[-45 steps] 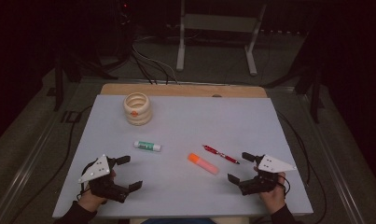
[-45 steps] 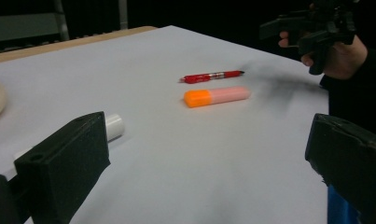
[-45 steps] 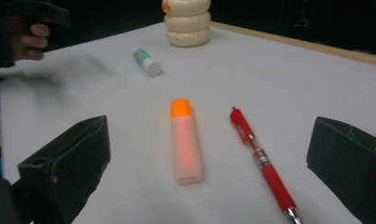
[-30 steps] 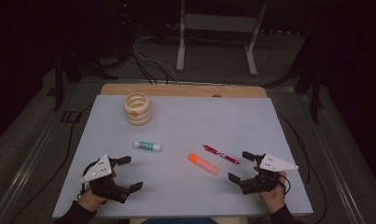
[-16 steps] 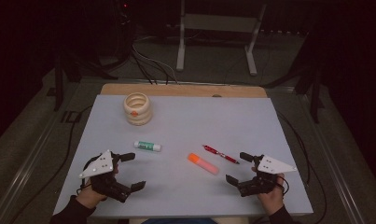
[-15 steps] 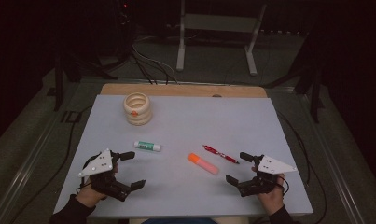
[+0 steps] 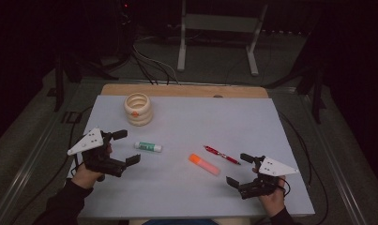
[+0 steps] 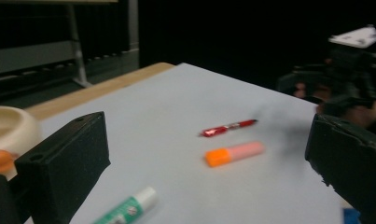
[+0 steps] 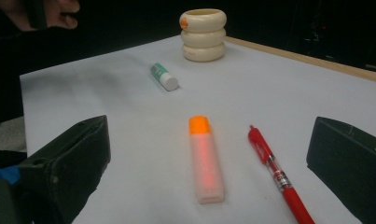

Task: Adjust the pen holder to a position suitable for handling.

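A pale, matte sheet is covering the table [image 7: 271, 122], with a strip of bare wood showing along the far edge. Near the far left corner a cream holder [image 7: 138, 109] is standing, built like three smooth rings stacked up, with a small orange mark on its side. Nearer the middle, a short white and green glue stick [image 7: 148, 147] is lying on its side. Towards the near edge an orange highlighter [image 7: 205, 164] with a paler, frosted body is lying just beside a slim red pen [image 7: 222, 155], the two almost parallel and not touching.

The left gripper [image 7: 122, 147] is hovering by the left edge, its blocky black jaws spread wide and holding nothing; the glue stick is lying just off its tips. The right gripper [image 7: 239, 169] is sitting near the near right corner, jaws equally wide apart and empty, facing the highlighter and pen. Beyond the table, cables are trailing across a dim floor around a grey metal stand [image 7: 219, 28].
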A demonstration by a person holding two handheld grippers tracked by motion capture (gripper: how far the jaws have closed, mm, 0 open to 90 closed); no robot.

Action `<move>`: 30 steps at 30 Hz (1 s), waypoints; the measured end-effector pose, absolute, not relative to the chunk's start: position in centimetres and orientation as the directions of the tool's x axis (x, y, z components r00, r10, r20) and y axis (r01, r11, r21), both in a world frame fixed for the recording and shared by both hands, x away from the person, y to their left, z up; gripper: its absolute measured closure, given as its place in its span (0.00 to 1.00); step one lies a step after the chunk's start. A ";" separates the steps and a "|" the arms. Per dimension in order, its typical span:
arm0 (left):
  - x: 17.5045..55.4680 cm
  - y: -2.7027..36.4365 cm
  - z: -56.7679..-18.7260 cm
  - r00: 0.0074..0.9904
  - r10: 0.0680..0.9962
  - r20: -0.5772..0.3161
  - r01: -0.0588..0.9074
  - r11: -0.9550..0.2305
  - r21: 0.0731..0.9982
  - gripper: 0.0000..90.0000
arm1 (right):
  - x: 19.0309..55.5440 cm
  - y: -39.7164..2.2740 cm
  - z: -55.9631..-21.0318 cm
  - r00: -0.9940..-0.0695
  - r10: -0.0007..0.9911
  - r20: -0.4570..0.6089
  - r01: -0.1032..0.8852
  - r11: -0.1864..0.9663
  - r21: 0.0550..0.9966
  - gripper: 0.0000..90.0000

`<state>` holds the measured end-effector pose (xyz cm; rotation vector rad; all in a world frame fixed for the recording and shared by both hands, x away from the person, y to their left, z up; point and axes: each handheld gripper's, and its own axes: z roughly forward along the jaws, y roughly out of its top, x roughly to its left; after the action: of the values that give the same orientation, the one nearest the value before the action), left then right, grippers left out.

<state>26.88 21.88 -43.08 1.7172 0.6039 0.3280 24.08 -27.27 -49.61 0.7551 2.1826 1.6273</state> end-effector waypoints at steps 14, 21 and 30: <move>31.5 22.5 -41.6 0.764 0.632 -0.130 0.245 -0.098 0.965 0.00 | 24.1 -27.4 -49.5 -0.810 0.583 0.062 0.222 0.206 0.953 0.00; 33.9 22.6 -41.3 0.721 0.671 -0.174 0.277 -0.049 0.960 0.00 | 24.1 -27.5 -49.5 -0.810 0.582 0.072 0.228 0.199 0.953 0.00; 36.7 22.9 -41.9 0.650 0.735 -0.192 0.326 -0.041 0.944 0.00 | 24.1 -27.6 -49.4 -0.811 0.581 0.072 0.224 0.195 0.955 0.00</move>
<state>36.72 22.94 -41.94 1.6360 0.8870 0.4127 24.06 -27.55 -49.43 0.7617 2.1695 1.6511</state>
